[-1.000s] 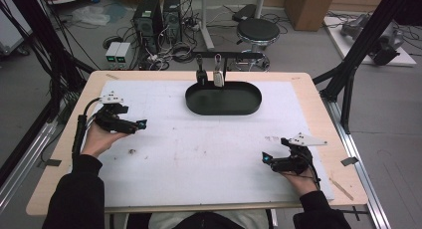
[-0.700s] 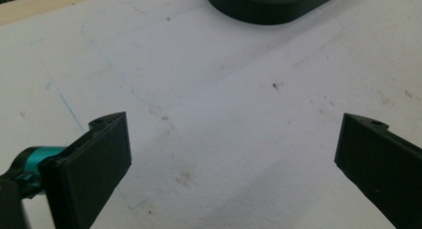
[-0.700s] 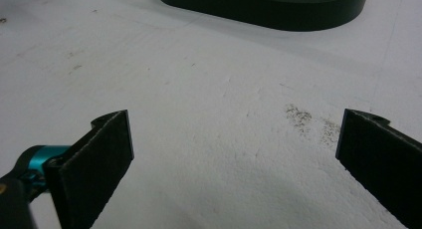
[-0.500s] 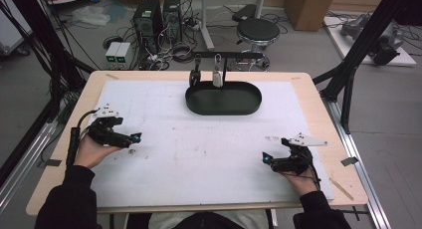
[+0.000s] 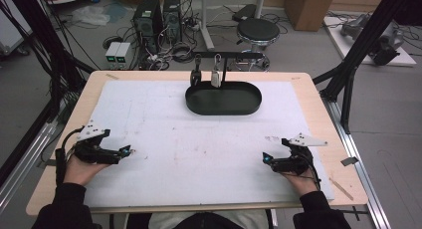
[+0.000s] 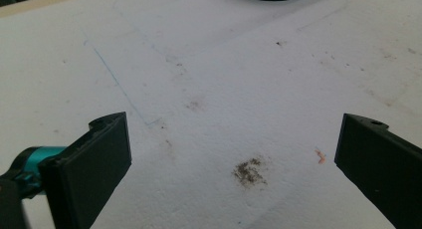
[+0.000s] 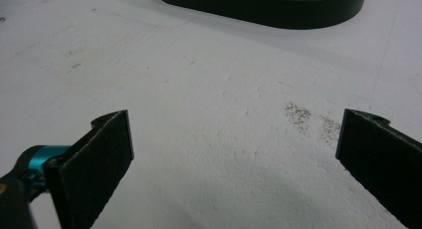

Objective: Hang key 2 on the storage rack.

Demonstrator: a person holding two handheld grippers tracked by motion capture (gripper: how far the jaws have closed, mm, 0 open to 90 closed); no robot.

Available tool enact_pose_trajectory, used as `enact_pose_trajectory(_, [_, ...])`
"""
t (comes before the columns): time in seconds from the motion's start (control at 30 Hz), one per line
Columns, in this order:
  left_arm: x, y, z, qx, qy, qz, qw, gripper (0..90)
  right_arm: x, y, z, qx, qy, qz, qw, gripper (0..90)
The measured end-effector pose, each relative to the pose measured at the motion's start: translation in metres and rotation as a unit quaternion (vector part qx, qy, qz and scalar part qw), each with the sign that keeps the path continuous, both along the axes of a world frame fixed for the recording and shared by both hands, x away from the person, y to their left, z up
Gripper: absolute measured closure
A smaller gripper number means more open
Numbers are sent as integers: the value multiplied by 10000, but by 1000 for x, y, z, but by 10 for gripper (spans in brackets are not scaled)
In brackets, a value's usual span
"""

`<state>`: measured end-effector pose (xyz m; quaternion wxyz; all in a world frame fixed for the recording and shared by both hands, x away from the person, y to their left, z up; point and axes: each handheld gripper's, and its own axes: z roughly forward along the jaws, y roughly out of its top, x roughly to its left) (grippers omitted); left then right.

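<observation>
Both tongs rest low on the white table mat, jaws apart and empty: left tongs point(image 5: 124, 152), right tongs point(image 5: 267, 159). The black tray point(image 5: 224, 98) sits well ahead, between them. Reach forward steadily, jaws wide.

- Your left gripper point(image 5: 124, 152) rests low on the white mat point(image 5: 199, 139) near the counter's point(image 5: 318, 114) left front edge, held in your left hand point(image 5: 82, 167).
- Your right gripper point(image 5: 268, 159) sits near the right front edge, held in your right hand point(image 5: 296, 176).
- The black oval tray point(image 5: 224, 102) lies at the far middle, well apart from both grippers.
- Two items hang from a rack point(image 5: 229, 55) just behind the tray.
</observation>
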<state>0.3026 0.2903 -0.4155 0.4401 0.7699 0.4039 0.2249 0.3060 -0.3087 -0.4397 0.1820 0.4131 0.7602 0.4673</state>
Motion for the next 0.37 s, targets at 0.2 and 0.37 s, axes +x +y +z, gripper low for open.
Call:
enact_pose_trajectory(0.2, [-8,4,-12,75,91,-5,9999,17,0,1,-1,-38,17,5,10000,8])
enact_pose_trajectory(0.37, [-11,7,-16,12,48,61,10000,17,1,0,-2,-67,54,-10,10000,8])
